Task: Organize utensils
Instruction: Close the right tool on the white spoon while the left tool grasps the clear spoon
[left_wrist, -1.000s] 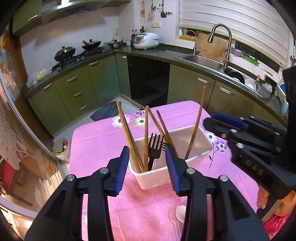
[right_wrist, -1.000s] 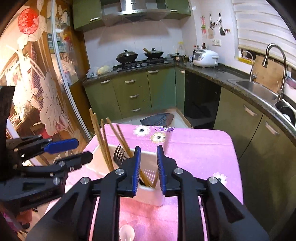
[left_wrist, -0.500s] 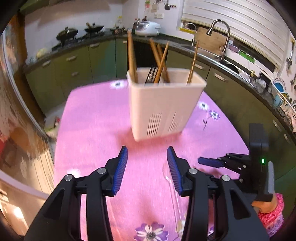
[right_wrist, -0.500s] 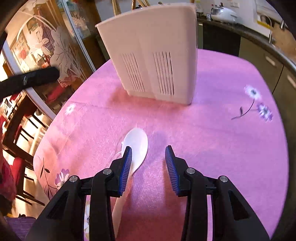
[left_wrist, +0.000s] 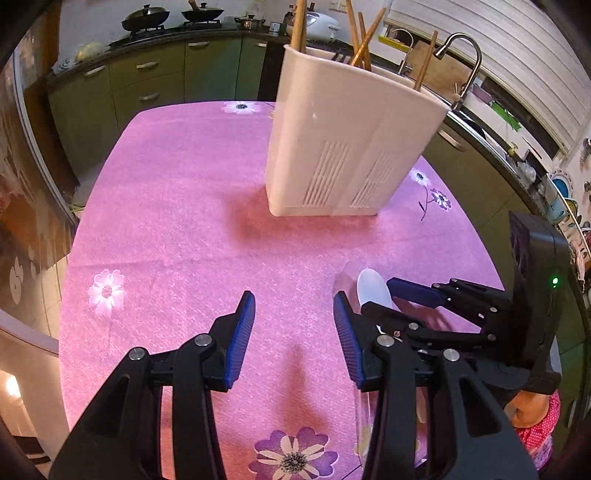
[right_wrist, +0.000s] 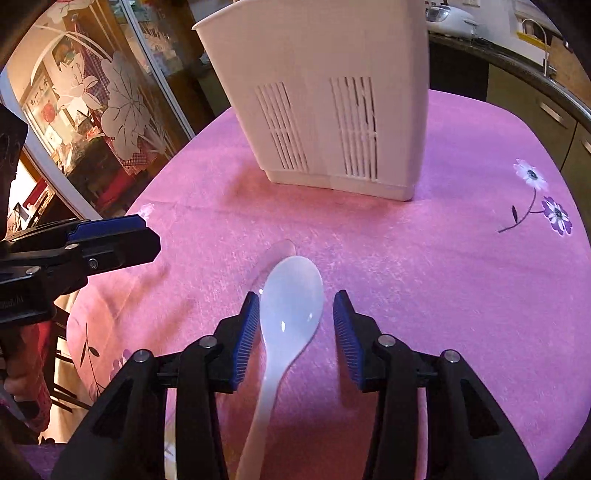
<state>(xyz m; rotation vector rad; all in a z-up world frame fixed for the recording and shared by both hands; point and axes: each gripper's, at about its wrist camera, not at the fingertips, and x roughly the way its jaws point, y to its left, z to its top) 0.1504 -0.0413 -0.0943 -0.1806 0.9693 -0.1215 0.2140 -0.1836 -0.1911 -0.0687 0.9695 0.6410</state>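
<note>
A white slotted utensil caddy (left_wrist: 351, 147) (right_wrist: 332, 110) stands upright on the pink flowered tablecloth (left_wrist: 177, 206), with wooden chopsticks (left_wrist: 360, 40) leaning out of its top. Nearer to me a white spoon (right_wrist: 291, 314) (left_wrist: 371, 288) lies flat, and a clear plastic spoon (right_wrist: 277, 249) (left_wrist: 343, 275) lies partly under it. My right gripper (right_wrist: 295, 299) (left_wrist: 391, 301) is low over the cloth, its jaws opening, with the white spoon's bowl between them and the right pad apart from it. My left gripper (left_wrist: 294, 306) (right_wrist: 110, 236) hangs open over bare cloth to the left, nothing in it.
Green kitchen cabinets (left_wrist: 147, 74) and a sink with a tall faucet (left_wrist: 461, 48) run behind the table. A glass door with an etched flower pattern (right_wrist: 110, 103) stands to the left. A person's hand (left_wrist: 524, 410) holds the right gripper's handle at the table's near edge.
Both grippers have dropped from above the caddy to just over the tablecloth in front of it. The right jaws have widened, and the white spoon's bowl now lies between them.
</note>
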